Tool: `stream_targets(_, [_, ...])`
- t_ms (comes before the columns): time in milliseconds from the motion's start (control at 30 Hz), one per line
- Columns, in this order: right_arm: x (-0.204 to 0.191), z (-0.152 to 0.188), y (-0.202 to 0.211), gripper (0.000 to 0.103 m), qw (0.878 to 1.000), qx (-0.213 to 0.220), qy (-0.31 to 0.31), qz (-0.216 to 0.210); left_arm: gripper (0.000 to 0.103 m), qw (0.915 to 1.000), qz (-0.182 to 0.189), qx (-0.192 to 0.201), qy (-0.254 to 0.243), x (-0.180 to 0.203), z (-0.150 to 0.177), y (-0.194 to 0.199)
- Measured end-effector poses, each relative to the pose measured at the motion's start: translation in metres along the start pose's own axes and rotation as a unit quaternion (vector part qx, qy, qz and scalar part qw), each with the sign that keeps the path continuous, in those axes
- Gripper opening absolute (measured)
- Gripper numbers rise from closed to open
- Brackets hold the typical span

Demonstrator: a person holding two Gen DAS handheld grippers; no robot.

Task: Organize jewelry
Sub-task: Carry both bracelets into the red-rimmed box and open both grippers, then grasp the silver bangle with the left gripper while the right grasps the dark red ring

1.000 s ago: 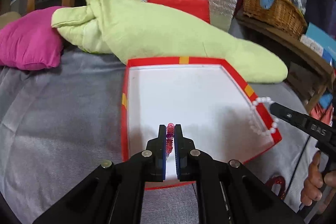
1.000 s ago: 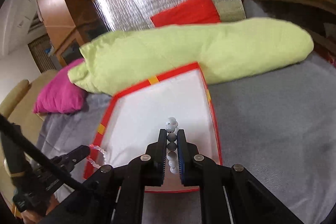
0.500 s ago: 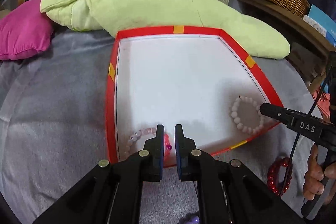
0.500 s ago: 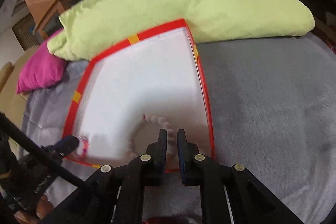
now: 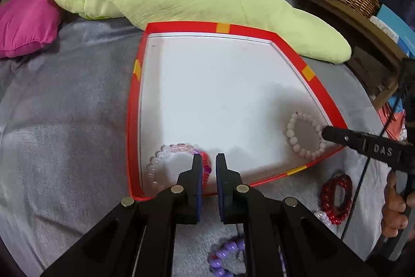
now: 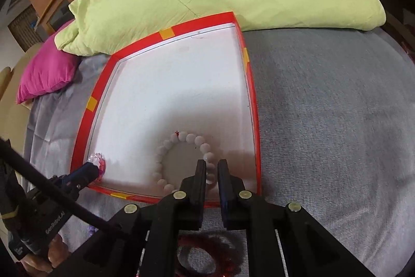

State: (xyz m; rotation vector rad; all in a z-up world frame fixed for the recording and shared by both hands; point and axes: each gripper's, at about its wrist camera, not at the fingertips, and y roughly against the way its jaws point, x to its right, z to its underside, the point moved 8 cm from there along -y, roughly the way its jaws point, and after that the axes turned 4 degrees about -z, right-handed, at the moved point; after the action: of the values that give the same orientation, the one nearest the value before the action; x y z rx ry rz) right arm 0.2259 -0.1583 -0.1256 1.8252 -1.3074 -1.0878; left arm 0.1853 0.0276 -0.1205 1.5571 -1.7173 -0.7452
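We lower 2 bracelets into the red-rimmed tray (image 5: 133,121)
Left gripper (image 5: 206,162) pinches the pink bracelet (image 5: 171,149), right gripper (image 6: 212,169) the white bracelet (image 6: 181,142), so both land flat inside

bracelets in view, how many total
4: pink-and-clear bead bracelet in the red-rimmed tray, white bead bracelet there too; dark red bead bracelet and purple bead bracelet outside. More may hide.

Two wrist fisheyes, angled down, close — sharing the red-rimmed tray (image 5: 321,95) (image 6: 83,126)
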Motion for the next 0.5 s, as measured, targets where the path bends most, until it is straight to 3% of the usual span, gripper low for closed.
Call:
stream_targets(167, [0.007,-0.001,0.002,0.013,1.0,-0.002,-0.015,-0.013,0.009,0.9999,0.011,-0.004,-0.005,0.006,0.004,0.005])
stream_targets(233, [0.008,-0.002,0.006,0.018,1.0,0.001,-0.02,-0.017,0.01,0.9999,0.013,-0.006,0.0,0.006,0.003,0.005])
stream_targets(300, [0.009,-0.004,0.013,0.023,0.999,0.011,-0.023,-0.026,0.017,0.9999,0.008,-0.009,0.003,0.003,0.001,0.006])
stream_targets(367, [0.01,-0.005,0.021,0.024,0.999,0.021,-0.025,-0.032,0.033,0.9999,-0.004,-0.009,0.008,0.0,0.001,0.009])
stream_targets(500, [0.015,-0.002,0.037,0.024,0.999,0.031,-0.027,-0.036,0.037,0.9999,-0.002,0.013,0.007,-0.004,0.0,0.03])
